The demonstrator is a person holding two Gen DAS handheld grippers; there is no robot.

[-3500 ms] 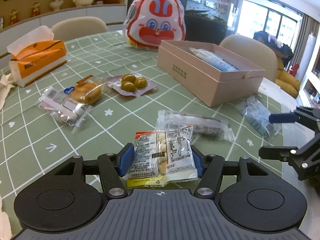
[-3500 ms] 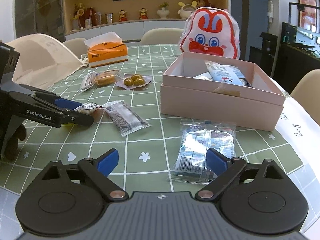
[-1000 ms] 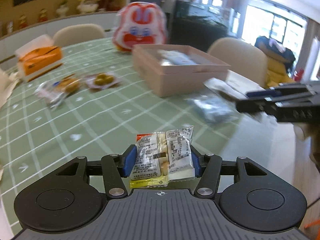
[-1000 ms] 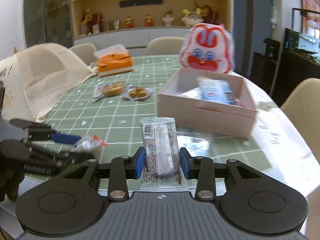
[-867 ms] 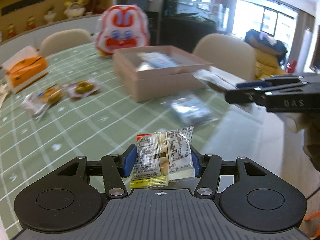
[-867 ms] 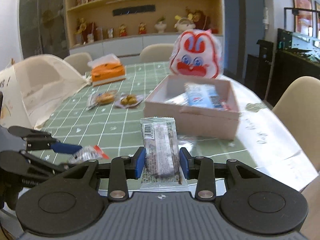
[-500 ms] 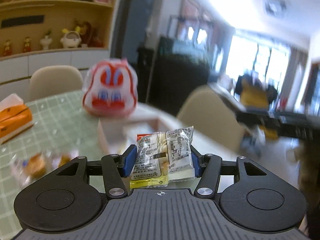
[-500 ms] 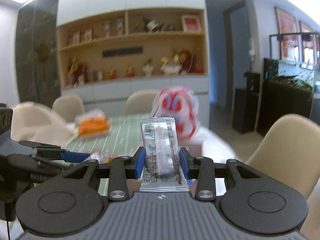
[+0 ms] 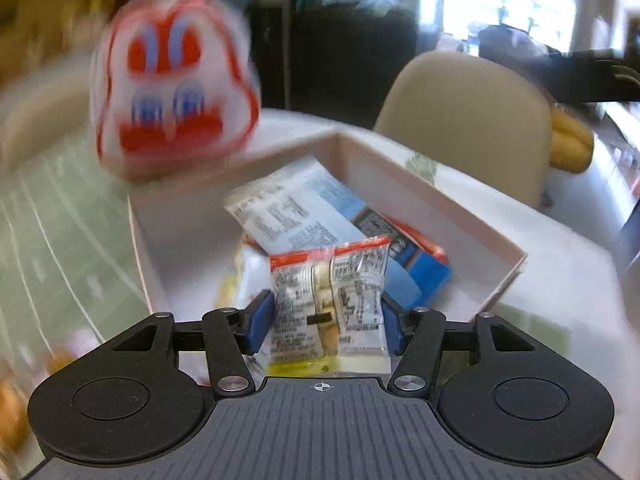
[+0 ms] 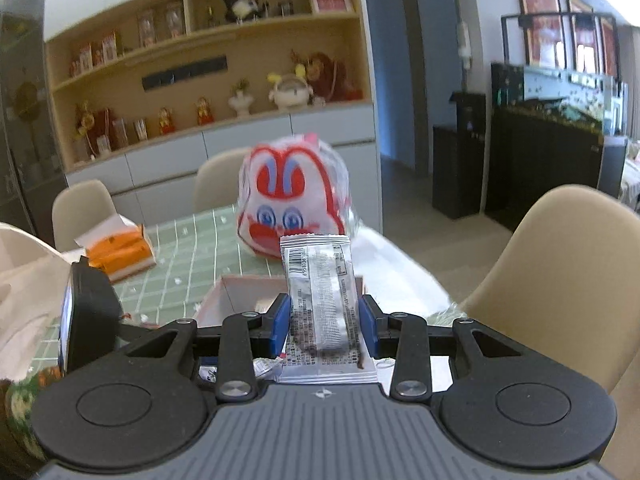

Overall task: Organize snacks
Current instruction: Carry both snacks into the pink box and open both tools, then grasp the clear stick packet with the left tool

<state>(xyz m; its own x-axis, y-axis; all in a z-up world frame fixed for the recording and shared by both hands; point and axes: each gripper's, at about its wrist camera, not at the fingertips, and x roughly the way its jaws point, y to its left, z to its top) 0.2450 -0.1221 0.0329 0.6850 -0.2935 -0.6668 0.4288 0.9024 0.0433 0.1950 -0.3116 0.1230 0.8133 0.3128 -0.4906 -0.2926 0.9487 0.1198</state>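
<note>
1. Left wrist view: left gripper jaws clamp a crinkly clear-plastic nut packet with a red top strip and yellow bottom edge; blue pads press both its sides.
2. Packet is held above the open pink cardboard box, near its front-left part.
3. Box: thin straight walls, sharp corners, matte. Inside lies a glossy white-and-blue flat pouch, tilted, with a red-edged wrapper under it. Bare floor shows along the box's left wall.
4. Rabbit-face bag, shiny, rounded, red and white, sits just behind the box's far-left corner; heavily blurred.
5. Green grid-pattern cloth covers the bench left of the box.
6. Right wrist view: right gripper jaws closed on a long flat silver-clear bar wrapper with crimped top edge and barcode, upright.
7. Bar is held over the box's near edge; left gripper's black body is at left, close beside.
8. Orange tissue box stands well apart, far left.
</note>
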